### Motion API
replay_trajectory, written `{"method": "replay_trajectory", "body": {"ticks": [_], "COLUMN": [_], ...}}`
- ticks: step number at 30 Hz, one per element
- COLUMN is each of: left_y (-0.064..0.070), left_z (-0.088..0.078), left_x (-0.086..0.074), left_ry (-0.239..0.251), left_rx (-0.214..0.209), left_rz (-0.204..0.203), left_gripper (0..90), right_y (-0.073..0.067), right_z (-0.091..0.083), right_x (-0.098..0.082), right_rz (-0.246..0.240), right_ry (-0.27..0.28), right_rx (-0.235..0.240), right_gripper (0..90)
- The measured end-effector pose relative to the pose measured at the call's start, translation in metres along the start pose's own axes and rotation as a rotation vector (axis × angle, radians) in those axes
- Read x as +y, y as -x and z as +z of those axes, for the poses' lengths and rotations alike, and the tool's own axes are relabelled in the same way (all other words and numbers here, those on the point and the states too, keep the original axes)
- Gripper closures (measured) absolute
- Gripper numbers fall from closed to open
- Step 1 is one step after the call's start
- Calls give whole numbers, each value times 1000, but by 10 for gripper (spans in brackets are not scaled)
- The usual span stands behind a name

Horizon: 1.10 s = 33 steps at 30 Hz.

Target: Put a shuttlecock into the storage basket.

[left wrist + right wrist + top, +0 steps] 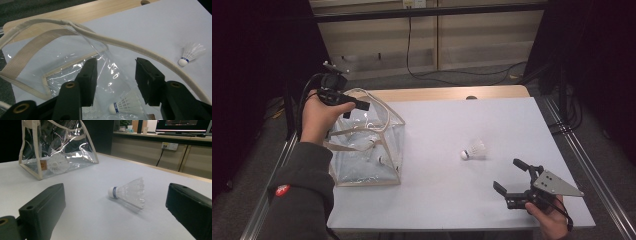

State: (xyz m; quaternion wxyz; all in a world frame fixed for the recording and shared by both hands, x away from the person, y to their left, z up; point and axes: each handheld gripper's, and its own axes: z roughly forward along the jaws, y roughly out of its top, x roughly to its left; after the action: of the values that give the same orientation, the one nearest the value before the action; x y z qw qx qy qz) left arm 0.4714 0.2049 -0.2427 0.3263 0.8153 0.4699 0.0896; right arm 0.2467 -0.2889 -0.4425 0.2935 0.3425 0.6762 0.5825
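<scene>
Shuttlecocks are going into a clear bag (364,150) with cream webbing trim, by the look of the scene. One loose shuttlecock (474,150) lies on its side on the white worktop (452,200), ahead of the right gripper (510,176) and between the lines of its jaws without touching either; the right gripper view shows its cork end pointing away to that gripper's left. The right gripper is spread wide with nothing between its pads.

The left gripper (113,75) hangs over the bag's mouth, jaws partly spread and holding nothing. Beneath them, through the plastic, a bagged shuttlecock (125,105) rests on the bag's floor, and the rim strap (125,45) arcs just beyond the jaw tips.

My reading of the risks: the loose shuttlecock is light and round at the cork, so a closing jaw that meets the feather skirt off-centre could roll it away or crush the feathers. Better to pinch near the cork. The bag is soft and its mouth seems to stand open unaided, with nothing gripping the rim; it may sag or fold shut, and a shuttlecock lowered from the right could catch on the strap and drop outside. The left gripper hanging over the opening could also block that path.
</scene>
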Motion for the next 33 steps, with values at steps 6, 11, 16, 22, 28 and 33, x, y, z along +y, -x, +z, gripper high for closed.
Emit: {"method": "replay_trajectory", "body": {"ticks": [6, 11, 16, 22, 28, 33], "left_y": [6, 11, 18, 27, 37, 44], "left_z": [-2, -5, -6, -8, -6, -5], "left_x": [1, 2, 2, 3, 5, 6], "left_ry": [5, 39, 30, 36, 33, 32], "left_rx": [-14, -45, -63, -92, -122, -138], "left_rz": [3, -15, -6, -9, 3, 17], "left_gripper": [487, 429, 379, 316, 283, 262], "right_y": [0, 0, 0, 0, -1, 0], "right_z": [0, 0, 0, 0, 0, 0], "right_x": [0, 0, 0, 0, 0, 0], "right_rz": [-4, 1, 1, -1, -3, -2], "right_ry": [0, 2, 0, 1, -2, -1], "right_rx": [1, -1, 0, -1, 1, 2], "right_gripper": [25, 25, 25, 25, 25, 25]}}
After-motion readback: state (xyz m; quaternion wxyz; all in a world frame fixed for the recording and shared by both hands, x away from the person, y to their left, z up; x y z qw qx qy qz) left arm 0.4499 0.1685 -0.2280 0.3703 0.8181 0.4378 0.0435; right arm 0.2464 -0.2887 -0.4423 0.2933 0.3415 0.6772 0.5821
